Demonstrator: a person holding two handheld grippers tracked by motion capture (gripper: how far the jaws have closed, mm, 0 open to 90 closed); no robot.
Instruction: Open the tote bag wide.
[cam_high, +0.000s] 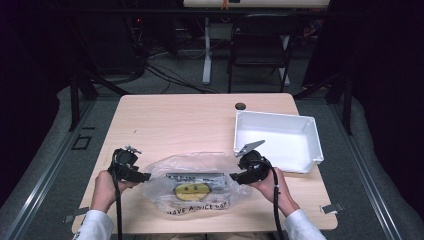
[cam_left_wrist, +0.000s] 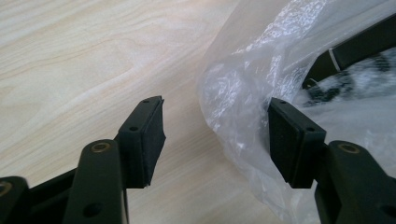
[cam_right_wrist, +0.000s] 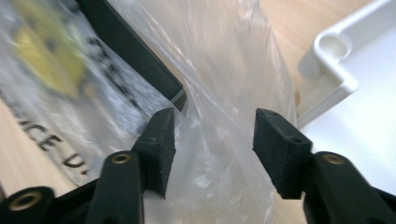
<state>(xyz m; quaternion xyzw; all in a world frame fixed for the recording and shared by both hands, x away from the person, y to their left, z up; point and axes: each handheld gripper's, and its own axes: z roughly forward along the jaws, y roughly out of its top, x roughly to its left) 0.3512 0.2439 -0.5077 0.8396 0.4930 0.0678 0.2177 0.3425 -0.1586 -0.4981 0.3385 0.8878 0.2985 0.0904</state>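
Between our two hand-held grippers lies a crinkled clear plastic bag (cam_high: 192, 182) with a yellow smiley face and black lettering.

Our left gripper (cam_high: 146, 176) and right gripper (cam_high: 233, 176) both stand released at the bag's two ends, jaws parted, film between the pads but unpressed. A flat black bar (cam_right_wrist: 135, 51) lies inside. Just beyond our right gripper sits a white rectangular plastic bin (cam_high: 315, 137) on the pale wooden table (cam_high: 175, 120).
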